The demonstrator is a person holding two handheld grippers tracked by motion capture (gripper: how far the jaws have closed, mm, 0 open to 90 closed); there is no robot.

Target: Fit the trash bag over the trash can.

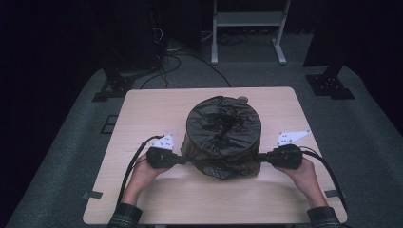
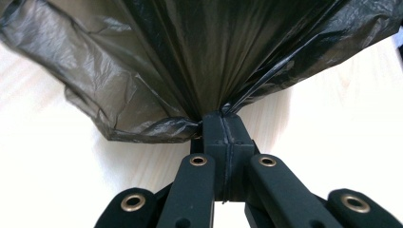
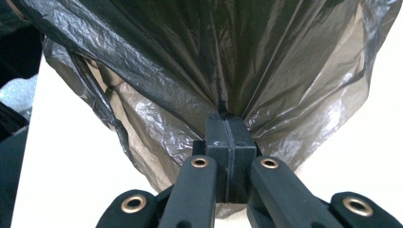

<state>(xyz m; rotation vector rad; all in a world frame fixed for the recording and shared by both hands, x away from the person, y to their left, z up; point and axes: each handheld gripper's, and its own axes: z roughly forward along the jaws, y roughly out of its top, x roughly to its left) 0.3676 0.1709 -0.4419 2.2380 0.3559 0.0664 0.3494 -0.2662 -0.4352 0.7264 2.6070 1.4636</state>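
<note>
You are in the middle of fitting the black bin bag [image 1: 223,126] over a round bin, or so it reads: the film is stretched across the top and hangs down the sides, and whatever is underneath is hidden. The bag stands at the middle of the wooden table [image 1: 142,199], slightly toward your edge of it.

Your left gripper [image 1: 183,159] sits at the bag's left flank, low down, its jaws clenched on a gathered pinch of the film; in the left gripper view the plastic [image 2: 142,71] fans out in pleats from where the pads meet. Your right gripper [image 1: 260,157] mirrors it at the bag's right flank, likewise clamped on the film [image 3: 247,61].

The next move, I judge, calls for drawing both sides down evenly: pull one harder and the bag may skew or the thin film tear at the pinch.

The tabletop around the bag is pale wood. Beyond the bag, grey carpet [image 1: 62,156] runs to a dark backdrop, with a white frame [image 1: 247,33] behind the bag, cables [image 1: 190,61] on the floor and black stand feet [image 1: 111,88] off the far corners
</note>
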